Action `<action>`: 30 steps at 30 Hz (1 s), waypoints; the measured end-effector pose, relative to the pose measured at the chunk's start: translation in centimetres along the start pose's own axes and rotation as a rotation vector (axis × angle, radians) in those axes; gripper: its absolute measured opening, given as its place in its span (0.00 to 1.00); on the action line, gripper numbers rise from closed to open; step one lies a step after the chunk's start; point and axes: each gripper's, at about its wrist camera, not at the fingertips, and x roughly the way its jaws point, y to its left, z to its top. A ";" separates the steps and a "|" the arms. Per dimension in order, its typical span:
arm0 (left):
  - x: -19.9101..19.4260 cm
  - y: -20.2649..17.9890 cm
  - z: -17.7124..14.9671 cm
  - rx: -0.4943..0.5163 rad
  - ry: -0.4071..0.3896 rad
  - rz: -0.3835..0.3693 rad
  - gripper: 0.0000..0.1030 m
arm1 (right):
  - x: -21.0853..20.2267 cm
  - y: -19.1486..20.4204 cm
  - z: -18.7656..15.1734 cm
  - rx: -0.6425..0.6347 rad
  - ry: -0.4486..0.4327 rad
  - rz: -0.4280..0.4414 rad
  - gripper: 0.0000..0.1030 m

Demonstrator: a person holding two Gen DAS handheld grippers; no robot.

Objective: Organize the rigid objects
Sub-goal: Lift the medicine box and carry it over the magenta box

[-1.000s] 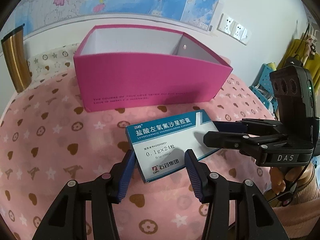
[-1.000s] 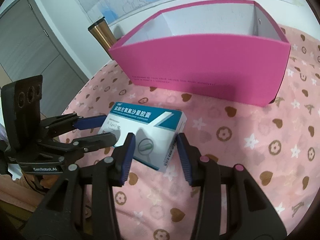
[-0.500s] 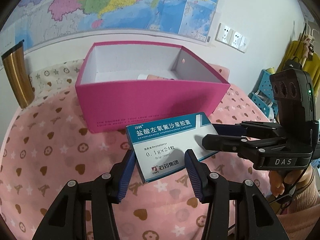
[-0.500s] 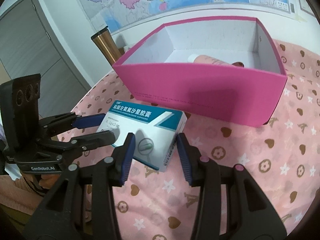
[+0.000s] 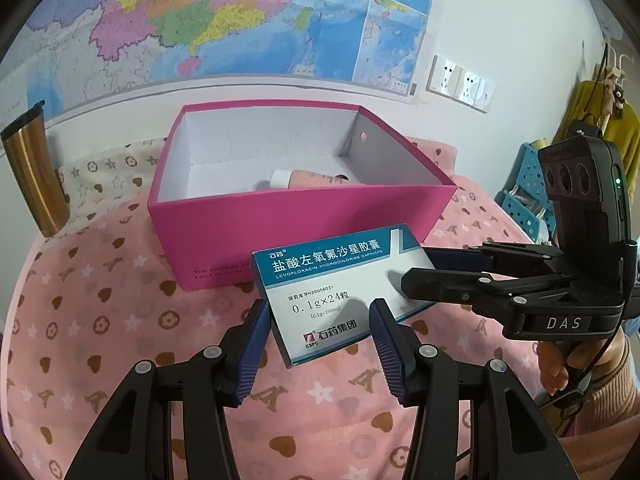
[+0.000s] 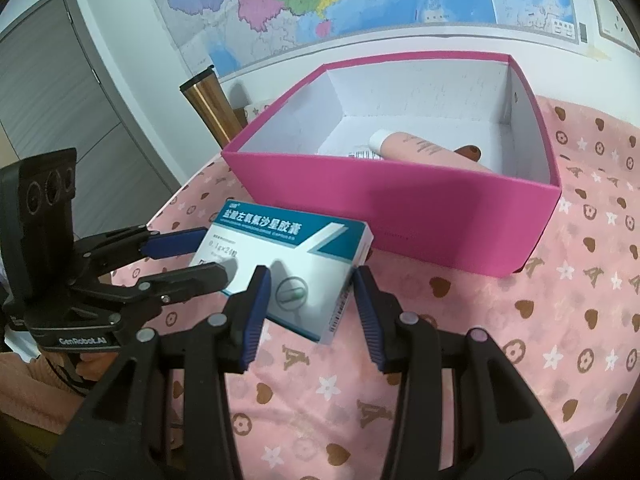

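Cloth [image 5: 100,320] in pink, printed with hearts, stars and flowers, covers the table. Both the left gripper [image 5: 319,320] and right gripper [image 6: 312,288] have their fingers clamped on one medicine box [image 5: 340,292], held just in front of the open pink box [image 5: 304,224], where a peach tube [image 6: 432,150] lies. Behind: wall map [image 5: 240,20], sockets [image 5: 460,84], bronze tumbler [image 5: 32,176], grey door [image 6: 60,120].

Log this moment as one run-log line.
left tool: shut on medicine box | right tool: shut on it | pink box: open, tube inside
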 end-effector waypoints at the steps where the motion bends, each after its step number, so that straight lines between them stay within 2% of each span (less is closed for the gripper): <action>1: 0.0 0.0 0.1 0.000 -0.003 -0.001 0.50 | 0.0 0.0 0.1 -0.003 -0.002 -0.001 0.45; 30: -0.8 0.4 1.6 -0.004 -0.060 0.007 0.50 | -0.7 0.5 1.6 -0.036 -0.033 -0.016 0.45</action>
